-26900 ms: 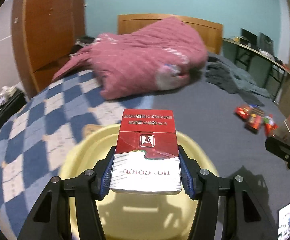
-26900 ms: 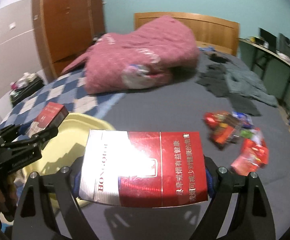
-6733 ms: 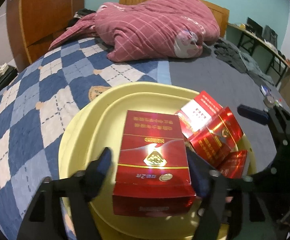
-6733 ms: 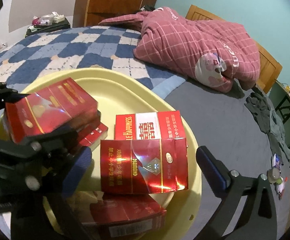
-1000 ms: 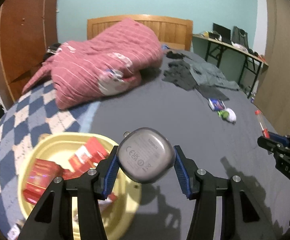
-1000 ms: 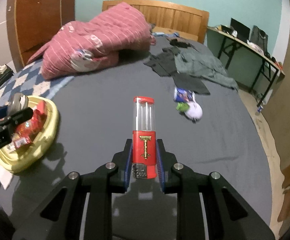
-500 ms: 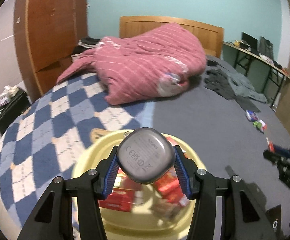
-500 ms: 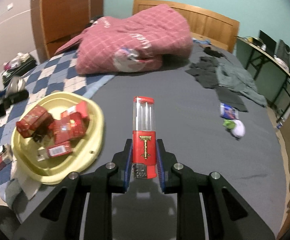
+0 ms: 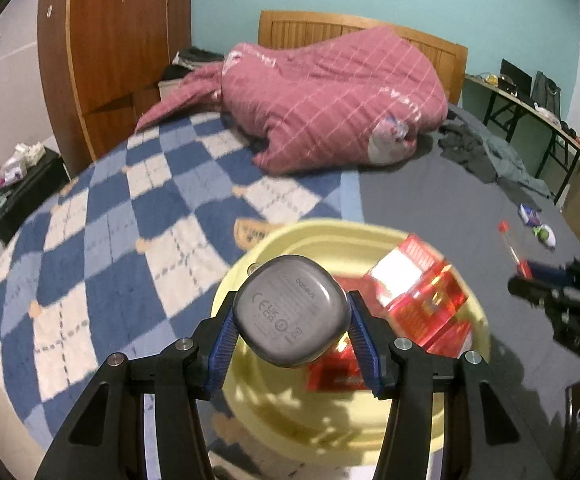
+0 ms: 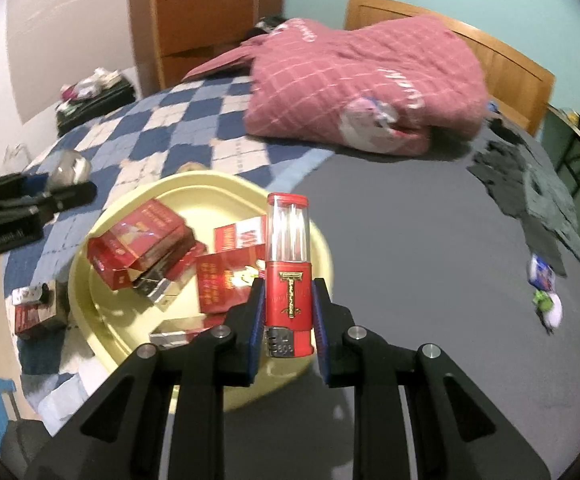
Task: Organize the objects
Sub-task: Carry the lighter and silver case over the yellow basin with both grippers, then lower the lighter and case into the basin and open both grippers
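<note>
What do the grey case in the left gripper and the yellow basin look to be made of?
Grey case: probably matte plastic, smooth with rounded corners and printed marks, held in the left gripper. Yellow basin: likely moulded plastic, with an even pale colour, a soft sheen and a stepped rim.

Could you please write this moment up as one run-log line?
left gripper: shut on grey case, above basin | right gripper: shut on lighter, near basin rim | basin: red packs inside
</note>
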### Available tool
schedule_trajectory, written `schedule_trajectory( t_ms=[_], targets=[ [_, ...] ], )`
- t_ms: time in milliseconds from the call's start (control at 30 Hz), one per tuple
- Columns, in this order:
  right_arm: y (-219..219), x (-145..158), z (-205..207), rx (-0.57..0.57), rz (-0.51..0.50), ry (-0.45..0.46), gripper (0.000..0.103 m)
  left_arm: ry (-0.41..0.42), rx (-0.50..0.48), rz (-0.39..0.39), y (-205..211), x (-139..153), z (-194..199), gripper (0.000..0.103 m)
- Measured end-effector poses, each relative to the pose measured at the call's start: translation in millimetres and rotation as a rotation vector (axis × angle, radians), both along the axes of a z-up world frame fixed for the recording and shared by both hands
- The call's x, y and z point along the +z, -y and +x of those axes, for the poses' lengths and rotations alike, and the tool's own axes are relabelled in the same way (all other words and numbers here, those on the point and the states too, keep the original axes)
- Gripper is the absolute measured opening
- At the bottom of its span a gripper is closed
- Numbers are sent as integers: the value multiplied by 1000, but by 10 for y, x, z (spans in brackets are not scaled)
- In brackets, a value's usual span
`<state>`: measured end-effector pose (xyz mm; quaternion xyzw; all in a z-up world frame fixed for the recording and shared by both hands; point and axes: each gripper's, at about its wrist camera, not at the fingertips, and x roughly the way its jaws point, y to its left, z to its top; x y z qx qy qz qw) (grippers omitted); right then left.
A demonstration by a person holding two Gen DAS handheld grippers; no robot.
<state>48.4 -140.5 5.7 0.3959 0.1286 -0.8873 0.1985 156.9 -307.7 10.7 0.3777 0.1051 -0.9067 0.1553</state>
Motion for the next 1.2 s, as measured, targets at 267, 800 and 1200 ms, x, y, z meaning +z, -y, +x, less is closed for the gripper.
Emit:
schedule_trajectory(
  t_ms=[267,800,1200],
  targets=[
    [270,-252,-76,114,30,24,23,34,-55,7,48,-438,195,51],
    [536,-568,-312,172,50,85,23,71,-100,38,63,-901,-430,51],
    [662,-595,-363,215,44,99,23,70,-100,72,85,-1002,-505,51]
  ],
)
